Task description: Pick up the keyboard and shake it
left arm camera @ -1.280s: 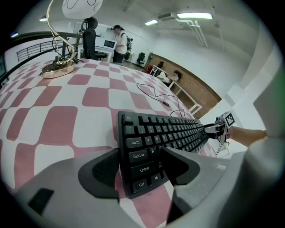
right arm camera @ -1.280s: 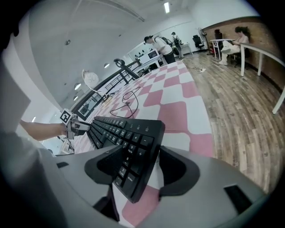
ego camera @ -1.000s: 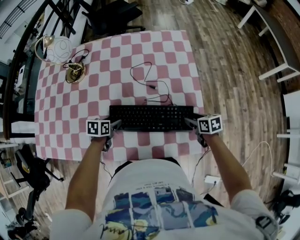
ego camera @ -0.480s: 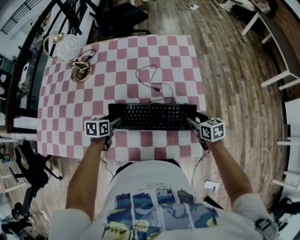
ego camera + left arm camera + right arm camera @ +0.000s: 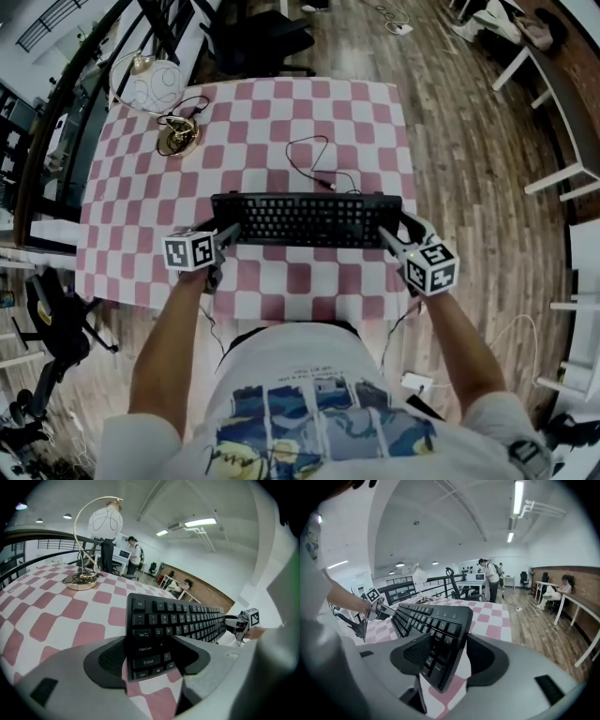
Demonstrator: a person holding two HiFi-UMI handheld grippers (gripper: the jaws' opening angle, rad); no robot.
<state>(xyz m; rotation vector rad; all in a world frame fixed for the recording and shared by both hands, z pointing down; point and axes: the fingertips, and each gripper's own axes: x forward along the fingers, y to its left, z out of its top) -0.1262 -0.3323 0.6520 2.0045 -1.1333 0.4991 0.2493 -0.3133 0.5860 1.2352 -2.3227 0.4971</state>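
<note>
A black keyboard (image 5: 305, 220) hangs level just above the pink-and-white checked table (image 5: 131, 202), held at both ends. My left gripper (image 5: 225, 239) is shut on its left end, with the Caps Lock and Shift keys (image 5: 150, 656) between the jaws. My right gripper (image 5: 394, 234) is shut on its right end, clamping the number-pad corner (image 5: 440, 656). In the left gripper view the keyboard (image 5: 183, 620) runs away to the right gripper's marker cube (image 5: 253, 617). From the right gripper the keyboard (image 5: 426, 613) stretches towards the left cube (image 5: 372, 595).
The keyboard's thin black cable (image 5: 314, 159) trails in loops over the table behind it. A lamp with a gold base (image 5: 178, 141) and white globe shade (image 5: 155, 84) stands at the far left corner. Wooden floor and white benches (image 5: 553, 178) lie to the right. People stand far back (image 5: 490, 581).
Both grippers have raised the keyboard off the table and carried it a little away from the body. The cable's loops have shifted with it.
</note>
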